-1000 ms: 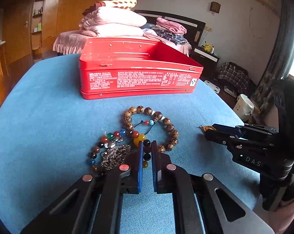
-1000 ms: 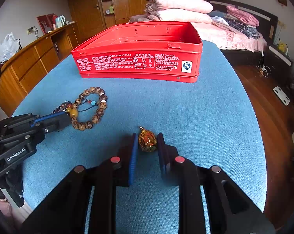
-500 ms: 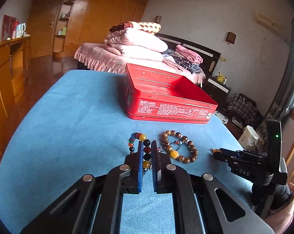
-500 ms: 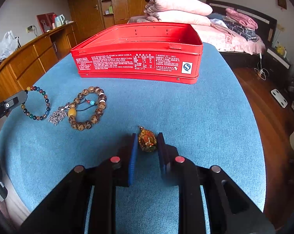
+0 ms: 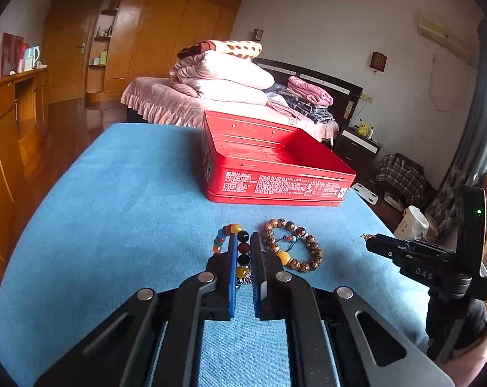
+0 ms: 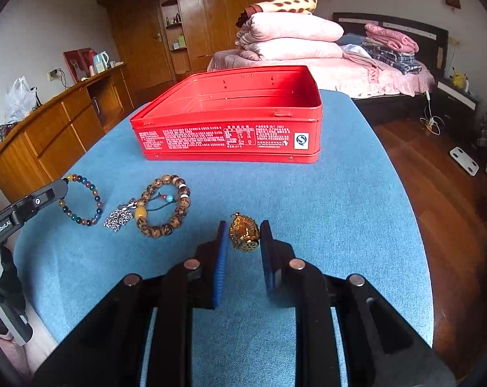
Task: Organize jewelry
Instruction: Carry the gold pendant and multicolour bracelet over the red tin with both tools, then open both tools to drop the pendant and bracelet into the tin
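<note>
Gold pendant (image 6: 244, 233) sits pinched in the right gripper (image 6: 243, 235); left gripper (image 5: 244, 251) clamps the multicoloured bracelet (image 5: 225, 237).

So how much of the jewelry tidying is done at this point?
Nothing is put away yet: the red tin looks empty. In hand, the left gripper is shut on the multicoloured bead bracelet, and the right gripper grips a gold pendant. Left on the blue tablecloth lie the brown wooden bead bracelet and a silver chain beside it.
</note>
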